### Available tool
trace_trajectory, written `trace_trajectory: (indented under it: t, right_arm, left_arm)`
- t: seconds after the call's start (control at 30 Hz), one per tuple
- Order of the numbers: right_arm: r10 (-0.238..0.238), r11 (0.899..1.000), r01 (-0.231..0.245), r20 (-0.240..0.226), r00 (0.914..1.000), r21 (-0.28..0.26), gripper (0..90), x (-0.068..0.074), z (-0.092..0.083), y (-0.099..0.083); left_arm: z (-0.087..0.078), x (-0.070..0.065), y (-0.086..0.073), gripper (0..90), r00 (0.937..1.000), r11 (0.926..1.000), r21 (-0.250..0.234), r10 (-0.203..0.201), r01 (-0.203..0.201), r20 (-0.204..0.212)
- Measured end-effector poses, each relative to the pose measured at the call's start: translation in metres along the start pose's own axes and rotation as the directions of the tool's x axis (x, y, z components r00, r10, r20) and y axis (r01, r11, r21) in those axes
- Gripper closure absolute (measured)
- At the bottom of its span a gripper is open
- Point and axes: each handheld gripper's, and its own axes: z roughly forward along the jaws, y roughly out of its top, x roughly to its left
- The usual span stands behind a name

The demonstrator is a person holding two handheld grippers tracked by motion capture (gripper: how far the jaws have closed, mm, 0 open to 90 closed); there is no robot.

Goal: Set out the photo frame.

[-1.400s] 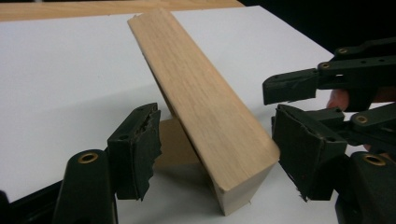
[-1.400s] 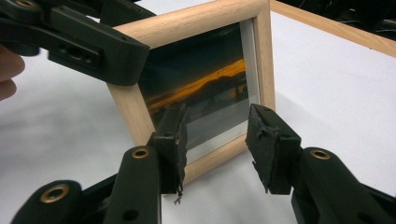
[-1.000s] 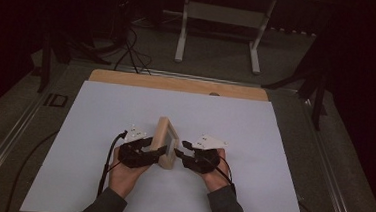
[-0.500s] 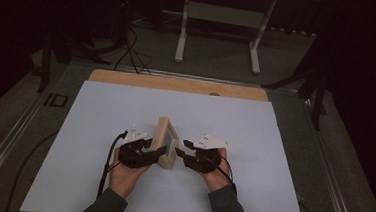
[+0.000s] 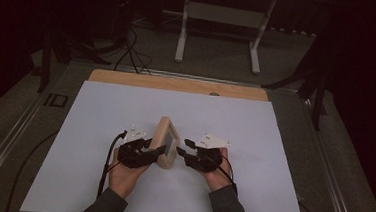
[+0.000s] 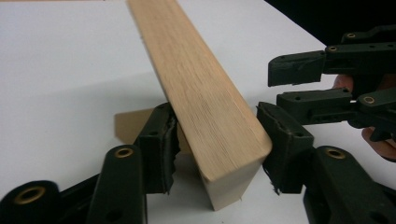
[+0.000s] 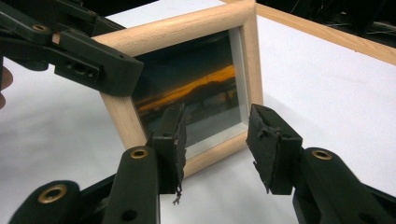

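Standing near the front middle of the white table [image 5: 99,130]: picture frame [image 5: 167,141], propped upright, long top edge running away from the person. Left gripper [image 5: 149,151] nearer, straddling the frame's near end, jaws just been closing, pads at both faces, contact not certain. Right gripper [image 5: 185,153] just beside the glass face, jaws spread, empty. Beyond: wooden table edge [image 5: 177,84], dark room, table legs [image 5: 183,30].

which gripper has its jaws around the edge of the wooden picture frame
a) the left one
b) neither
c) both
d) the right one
a: in the left gripper view the left gripper straddles the picture frame edge, while the right gripper is open in front of the glass.
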Motion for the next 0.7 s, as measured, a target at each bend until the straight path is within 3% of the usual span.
trace_trajectory:
  t: [0.7]
  right_arm:
    - [0.021,0.999,-0.02,0.021,0.9996,-0.033,56.1,-0.0073,-0.0091,0.0034]
  left_arm:
    - [-0.0013,-0.0033,-0.0001,57.6,0.9995,0.9995,-0.013,0.028,-0.028,-0.017]
